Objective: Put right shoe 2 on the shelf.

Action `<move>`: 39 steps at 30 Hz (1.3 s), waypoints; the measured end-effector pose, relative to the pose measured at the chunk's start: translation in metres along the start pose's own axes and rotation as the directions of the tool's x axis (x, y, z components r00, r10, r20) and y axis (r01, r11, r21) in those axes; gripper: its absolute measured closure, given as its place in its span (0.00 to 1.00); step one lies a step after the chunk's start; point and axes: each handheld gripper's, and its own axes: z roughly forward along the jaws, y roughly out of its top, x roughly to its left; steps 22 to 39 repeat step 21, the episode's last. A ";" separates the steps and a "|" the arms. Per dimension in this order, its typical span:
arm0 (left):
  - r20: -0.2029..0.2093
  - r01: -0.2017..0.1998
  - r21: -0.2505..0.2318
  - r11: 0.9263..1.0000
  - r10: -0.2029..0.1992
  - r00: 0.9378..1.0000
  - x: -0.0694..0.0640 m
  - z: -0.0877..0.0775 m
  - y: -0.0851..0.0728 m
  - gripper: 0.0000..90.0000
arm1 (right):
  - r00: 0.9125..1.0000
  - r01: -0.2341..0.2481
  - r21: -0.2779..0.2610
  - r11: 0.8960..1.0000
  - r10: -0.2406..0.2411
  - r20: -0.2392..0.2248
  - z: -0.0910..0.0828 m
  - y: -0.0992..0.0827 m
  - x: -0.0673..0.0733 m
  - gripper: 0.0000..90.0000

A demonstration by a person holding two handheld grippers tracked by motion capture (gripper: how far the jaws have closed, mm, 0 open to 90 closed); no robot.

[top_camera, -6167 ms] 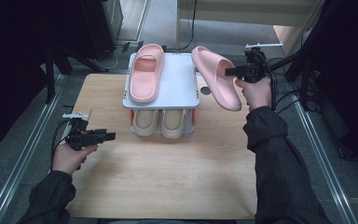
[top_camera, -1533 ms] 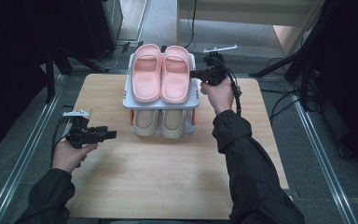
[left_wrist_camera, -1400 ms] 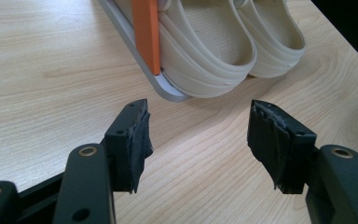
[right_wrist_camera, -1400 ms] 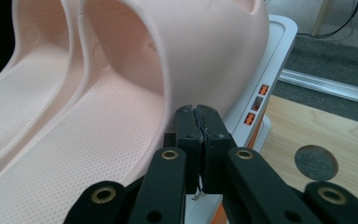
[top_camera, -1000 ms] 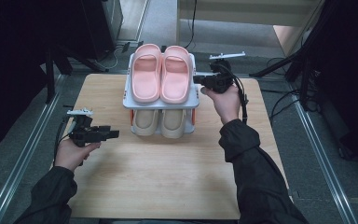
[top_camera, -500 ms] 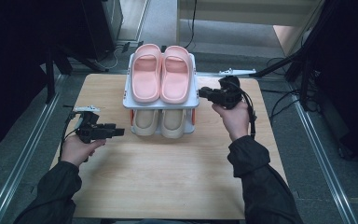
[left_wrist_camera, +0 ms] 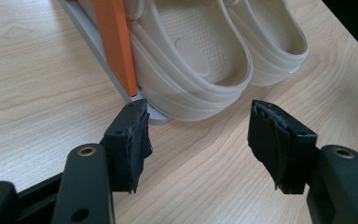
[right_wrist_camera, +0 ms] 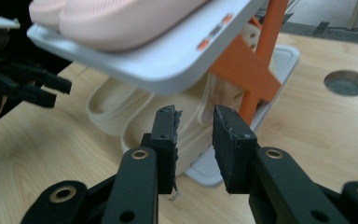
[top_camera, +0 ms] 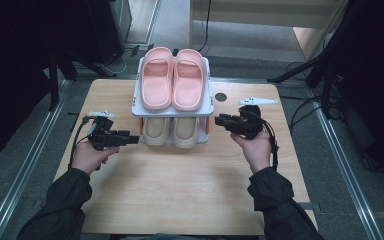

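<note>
Right gripper view: the right gripper [right_wrist_camera: 193, 149] has jaws apart with nothing between them, just opened wider. Beige slippers [right_wrist_camera: 135, 116] lie at twelve o'clock on the shoe rack [right_wrist_camera: 168, 70] lower tier. The left gripper [left_wrist_camera: 200, 149], jaws wide apart, sits nearer, heels toward it.

My gripper [right_wrist_camera: 193, 147] has just been opening, its jaws a little apart with nothing between them. Just ahead lie the beige slippers [right_wrist_camera: 121, 114] on the rack's lower shelf; above them is the white shelf [right_wrist_camera: 168, 60] carrying pink slippers [right_wrist_camera: 107, 16], with an orange post [right_wrist_camera: 261, 60] to my right.
</note>
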 end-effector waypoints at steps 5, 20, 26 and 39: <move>-0.007 -0.018 0.005 1.000 0.018 1.000 -0.004 0.006 0.002 0.43 | 1.000 0.006 0.027 1.000 -0.006 -0.012 0.003 -0.016 0.003 0.77; -0.014 -0.066 -0.012 0.998 0.066 0.998 -0.016 0.019 0.002 0.39 | 0.997 0.048 0.069 0.996 -0.043 -0.065 0.012 -0.053 0.006 0.67; -0.010 -0.068 -0.013 0.998 0.068 0.998 -0.017 0.020 0.002 0.38 | 0.997 0.042 0.073 0.996 -0.037 -0.072 0.012 -0.054 0.005 0.67; -0.010 -0.068 -0.013 0.998 0.068 0.998 -0.017 0.020 0.002 0.38 | 0.997 0.042 0.073 0.996 -0.037 -0.072 0.012 -0.054 0.005 0.67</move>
